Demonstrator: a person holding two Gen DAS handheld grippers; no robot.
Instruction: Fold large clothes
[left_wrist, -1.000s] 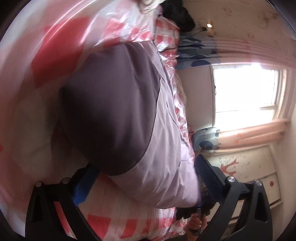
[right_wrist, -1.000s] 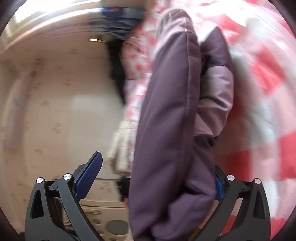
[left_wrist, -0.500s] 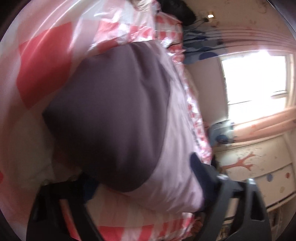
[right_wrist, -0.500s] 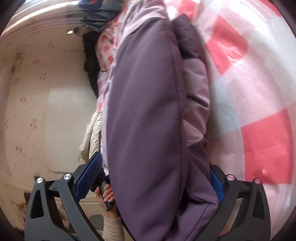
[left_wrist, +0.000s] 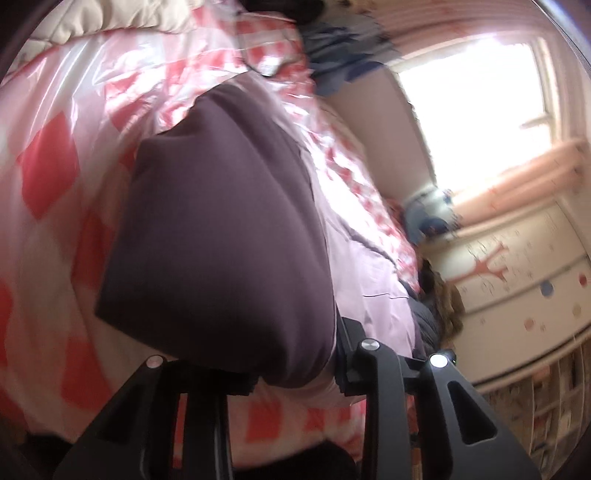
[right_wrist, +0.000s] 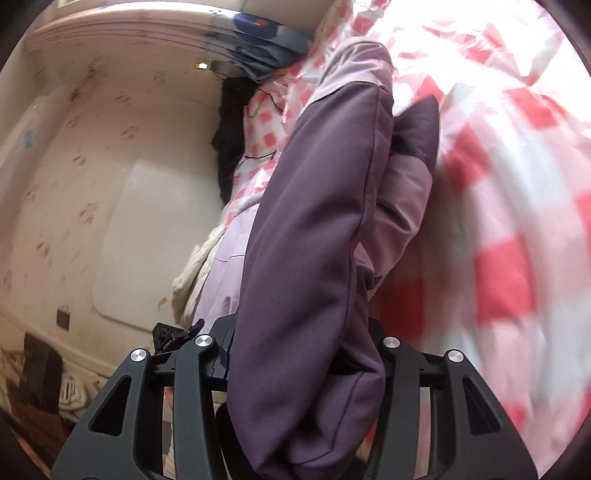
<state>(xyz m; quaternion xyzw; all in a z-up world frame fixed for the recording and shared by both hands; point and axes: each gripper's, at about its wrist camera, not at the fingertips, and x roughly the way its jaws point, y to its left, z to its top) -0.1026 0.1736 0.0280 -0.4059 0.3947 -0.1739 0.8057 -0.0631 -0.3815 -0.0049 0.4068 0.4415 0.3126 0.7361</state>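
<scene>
Both tongs, left (left_wrist: 291, 373) and right (right_wrist: 299, 365), having just been closing, are clamping the purple jacket's (right_wrist: 310, 236) near edge on the checked bed (right_wrist: 509, 258), beginning a fold that likely calls for carrying both corners across evenly.

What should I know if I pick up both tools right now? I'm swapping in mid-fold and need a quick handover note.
Left tool: its jaws have just been closing and are now clamped on the near edge of the purple jacket.
Right tool: its jaws have just been closing too, and now grip a thick bunched fold of the same jacket.
The jacket lies on the red-and-white checked bedcover, partly folded, with a sleeve tucked alongside the body.
Done: both grips taken.
Left: probably carry the held edge over to finish the fold, then release and smooth.
</scene>
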